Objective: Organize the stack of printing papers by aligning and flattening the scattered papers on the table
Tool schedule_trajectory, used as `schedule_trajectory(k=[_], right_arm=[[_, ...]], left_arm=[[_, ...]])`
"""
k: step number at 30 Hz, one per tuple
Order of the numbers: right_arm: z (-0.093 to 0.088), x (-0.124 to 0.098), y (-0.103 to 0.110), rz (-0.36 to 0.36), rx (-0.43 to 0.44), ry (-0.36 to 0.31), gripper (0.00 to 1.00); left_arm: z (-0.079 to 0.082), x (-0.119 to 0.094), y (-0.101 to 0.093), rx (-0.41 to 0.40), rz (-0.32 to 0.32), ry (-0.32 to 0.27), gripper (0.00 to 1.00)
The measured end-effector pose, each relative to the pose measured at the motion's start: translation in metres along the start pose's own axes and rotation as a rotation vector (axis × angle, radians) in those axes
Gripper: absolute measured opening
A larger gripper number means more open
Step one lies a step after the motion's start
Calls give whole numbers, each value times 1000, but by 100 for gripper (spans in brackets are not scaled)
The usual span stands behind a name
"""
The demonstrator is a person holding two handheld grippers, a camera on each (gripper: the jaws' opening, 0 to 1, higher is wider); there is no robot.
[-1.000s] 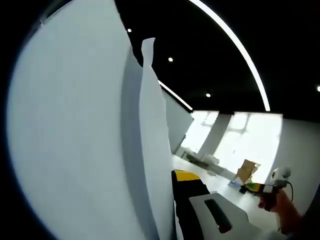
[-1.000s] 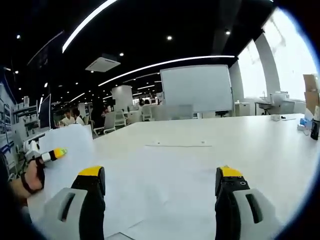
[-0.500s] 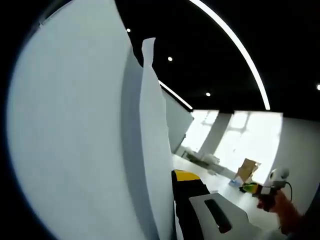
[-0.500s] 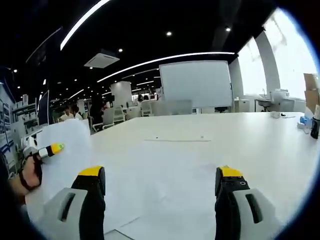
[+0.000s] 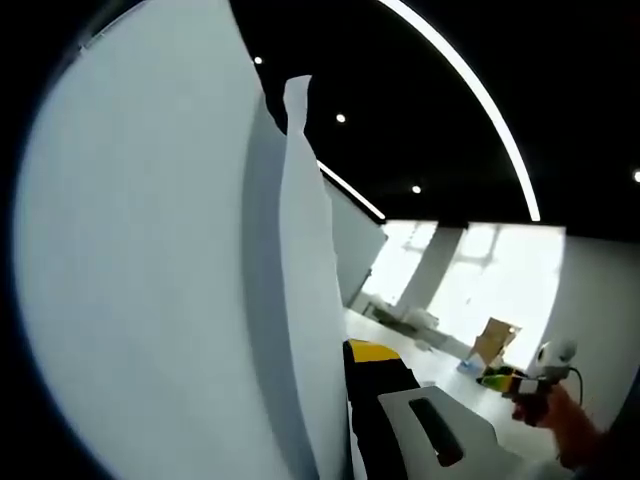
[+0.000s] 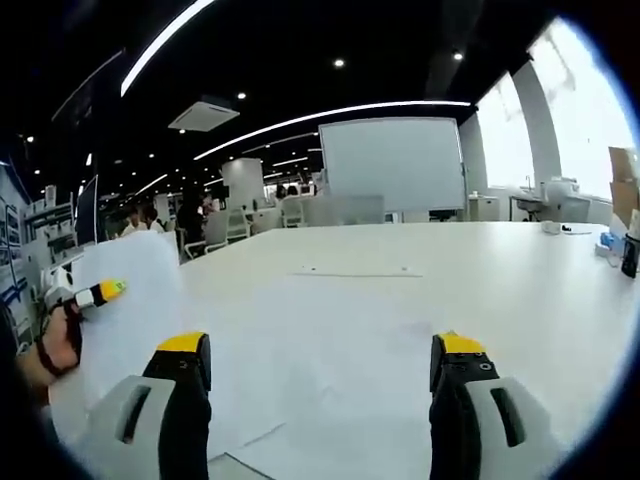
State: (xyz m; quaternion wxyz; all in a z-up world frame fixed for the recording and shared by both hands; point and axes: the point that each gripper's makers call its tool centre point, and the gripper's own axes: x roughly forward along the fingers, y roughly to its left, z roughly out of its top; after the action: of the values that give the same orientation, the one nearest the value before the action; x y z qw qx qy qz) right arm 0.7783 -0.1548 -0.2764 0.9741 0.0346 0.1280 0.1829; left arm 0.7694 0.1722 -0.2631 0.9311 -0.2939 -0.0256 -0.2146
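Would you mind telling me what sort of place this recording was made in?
Most likely an open-plan office: a long white table, a large white whiteboard, rows of grey office chairs and linear ceiling lights.

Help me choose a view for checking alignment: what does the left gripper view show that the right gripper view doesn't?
Left gripper view: the held papers close up and edge-on, their top edges uneven, and the right gripper in a hand.
Right gripper view: flat sheets on the table ahead of its open fingers, the left gripper gripping the held papers, and a whiteboard.
Both: the held papers and the ceiling light strips.
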Motion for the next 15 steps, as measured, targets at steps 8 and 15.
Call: schedule_trajectory(k=[8, 15], right_arm=[[-5, 1, -1, -2, -14, 12, 85], [-9, 2, 2, 8, -18, 23, 85]], left_arm=[[-1, -1, 0, -5, 0, -3, 6], [-1, -2, -1, -5, 0, -2, 6]])
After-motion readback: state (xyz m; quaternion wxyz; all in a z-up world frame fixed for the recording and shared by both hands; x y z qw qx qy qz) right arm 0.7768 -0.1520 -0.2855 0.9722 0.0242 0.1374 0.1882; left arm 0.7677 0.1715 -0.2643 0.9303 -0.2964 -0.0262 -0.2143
